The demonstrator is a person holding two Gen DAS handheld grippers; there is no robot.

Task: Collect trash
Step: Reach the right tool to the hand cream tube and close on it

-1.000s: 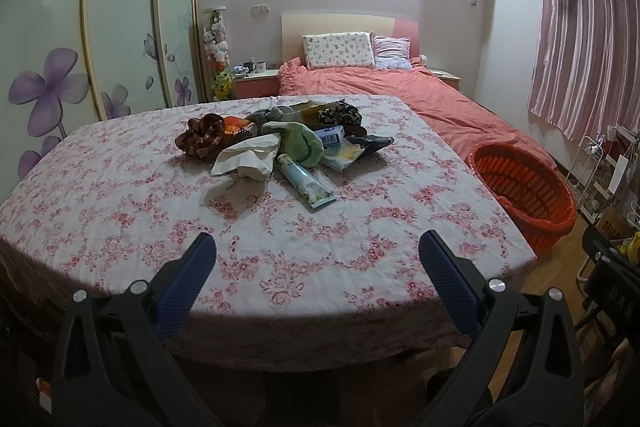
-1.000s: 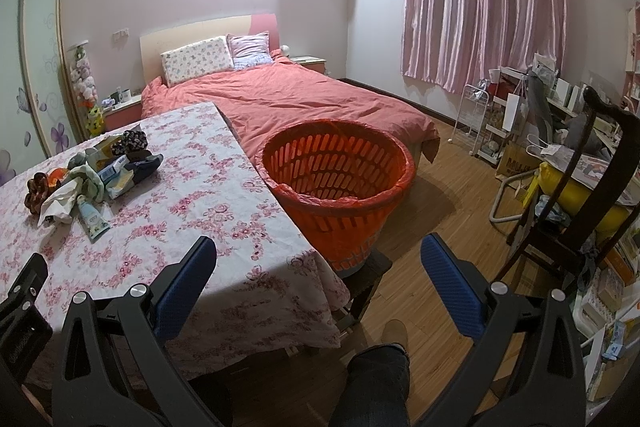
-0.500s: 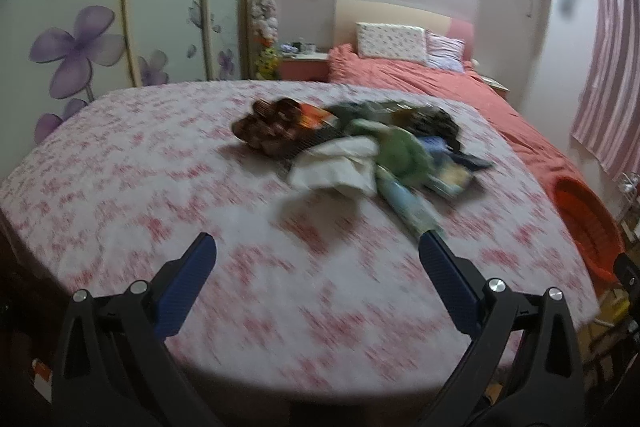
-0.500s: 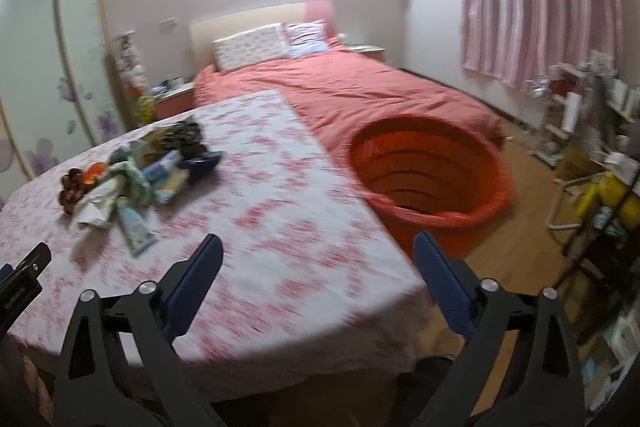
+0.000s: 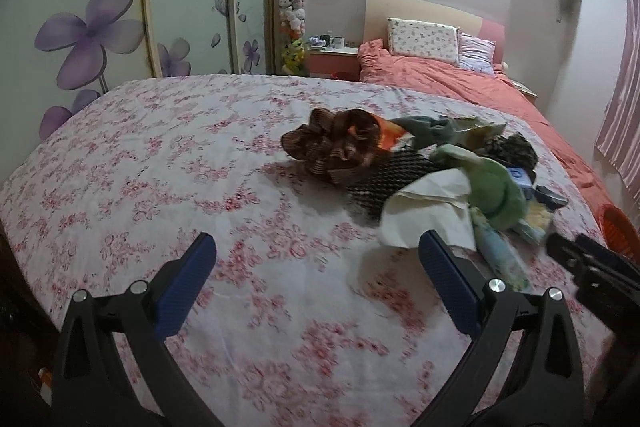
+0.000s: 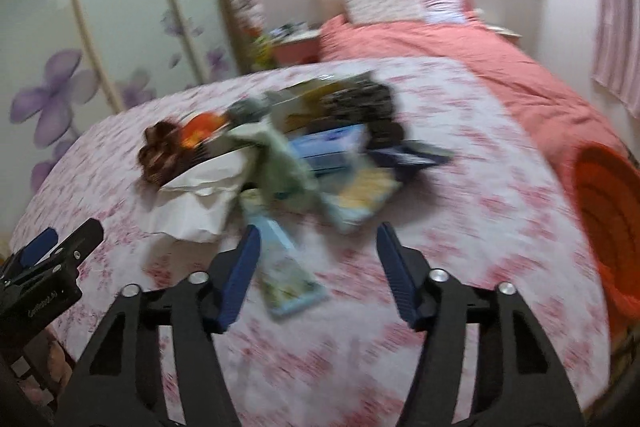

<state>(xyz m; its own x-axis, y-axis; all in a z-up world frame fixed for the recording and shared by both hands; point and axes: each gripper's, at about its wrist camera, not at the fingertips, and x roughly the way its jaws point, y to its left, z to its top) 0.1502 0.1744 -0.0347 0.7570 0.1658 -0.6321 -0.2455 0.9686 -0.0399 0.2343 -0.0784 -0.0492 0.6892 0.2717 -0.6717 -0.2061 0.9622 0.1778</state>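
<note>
**Right-wrist and left-wrist views: both claws over the table, trash pile ungripped**

Right-wrist view, nearest first: the right claw is tilted down over the floral-clothed table, its jaws closing, about half apart. The pale printed tube lies flat on the cloth with its near end partly between the blue fingers; no pad presses on it. This picture is blurred by motion, so fine contact cannot be confirmed.

Left-wrist view: the left claw stands wide open above bare cloth, nothing between its jaws. Its right finger sits just short of the crumpled white paper. The right claw shows at the right edge of this view, near the tube's end.

Trash pile, on the table beyond both claws:
- white paper at the near side, touching the tube;
- green soft item lying over the paper's right part;
- black mesh piece behind the paper;
- brown ruffled item at the pile's left end, with an orange wrapper against it;
- blue-and-white carton and yellow packet toward the right side; further items are too blurred to identify.

Orange basket stands off the table's right edge, well apart from the pile. Behind the table are the bed with a coral cover and a wardrobe with purple flower panels.
</note>
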